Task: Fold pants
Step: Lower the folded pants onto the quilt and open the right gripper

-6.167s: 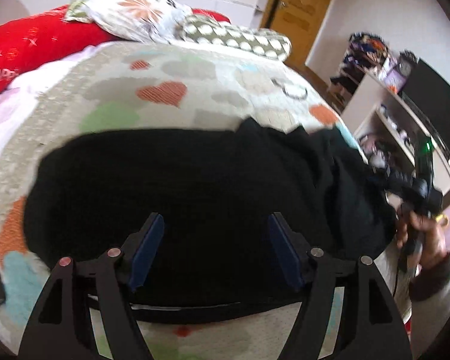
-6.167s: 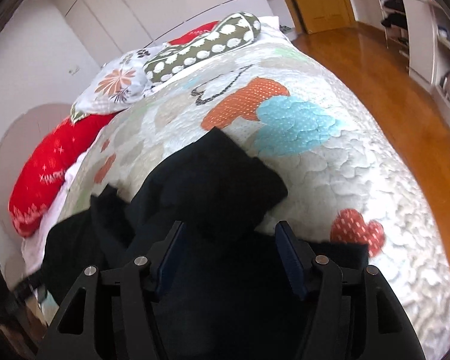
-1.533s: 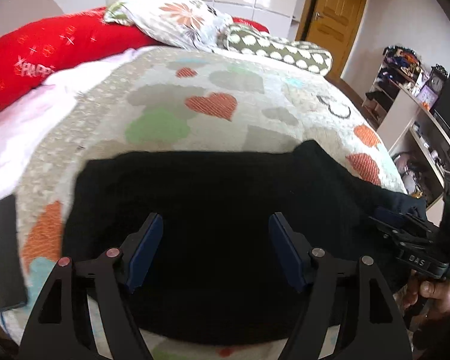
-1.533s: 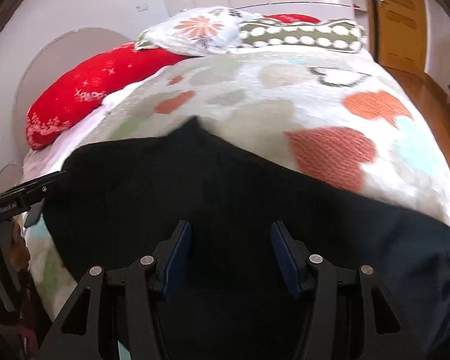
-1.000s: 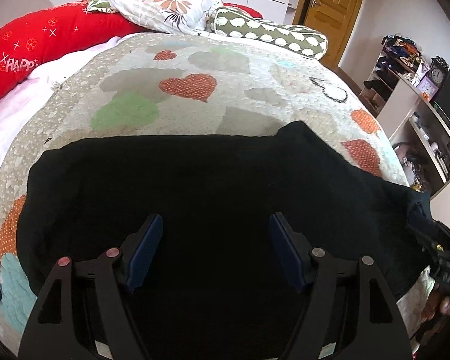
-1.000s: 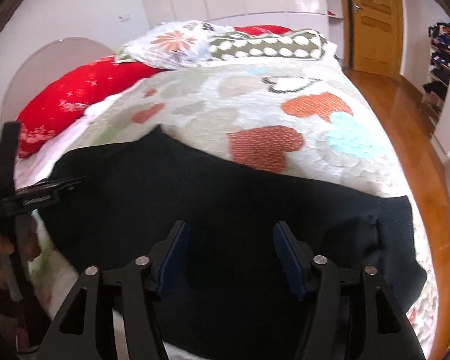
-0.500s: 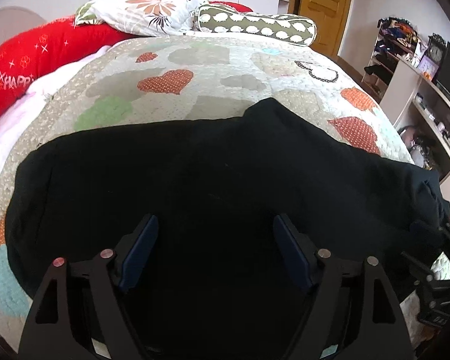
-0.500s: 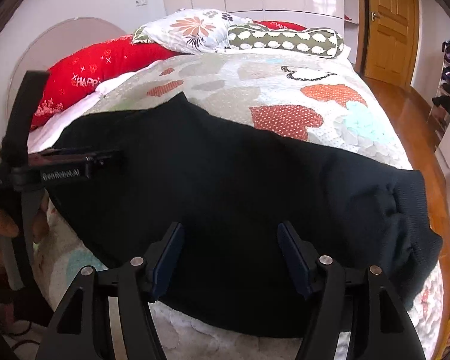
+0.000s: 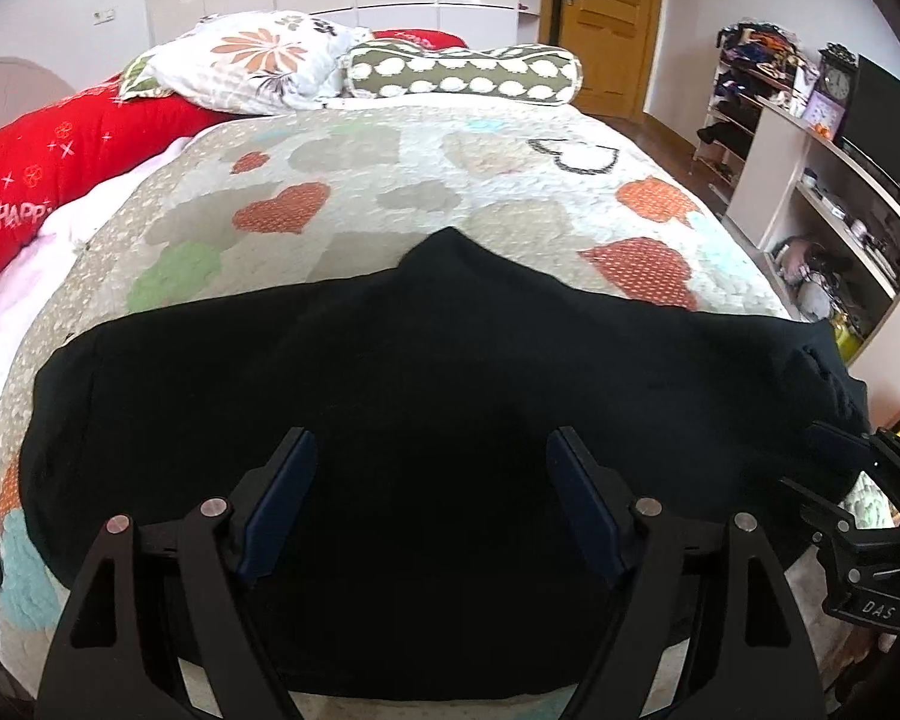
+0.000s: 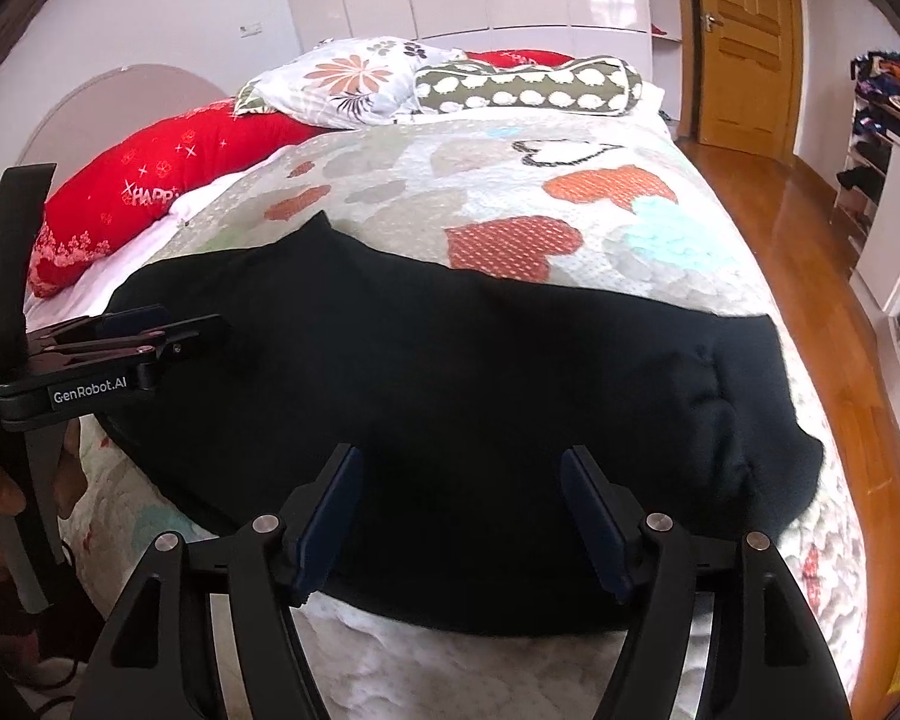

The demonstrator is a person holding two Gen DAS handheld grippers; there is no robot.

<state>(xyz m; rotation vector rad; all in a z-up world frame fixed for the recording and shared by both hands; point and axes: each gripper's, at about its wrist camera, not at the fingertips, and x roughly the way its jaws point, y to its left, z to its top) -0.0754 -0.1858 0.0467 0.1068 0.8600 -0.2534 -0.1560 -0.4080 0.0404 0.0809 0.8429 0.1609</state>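
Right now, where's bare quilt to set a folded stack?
Free: heart-print quilt between the black pants and the pillows; also the strip right of the pants toward the wood floor. Crowded: the near edge, under both grippers' fingers.

The black pants (image 9: 426,396) lie spread flat across the near end of the bed, one end bunched.

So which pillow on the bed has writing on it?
The long red pillow on the left side has white writing. The flowered pillow and the green pillow with white spots have only patterns.
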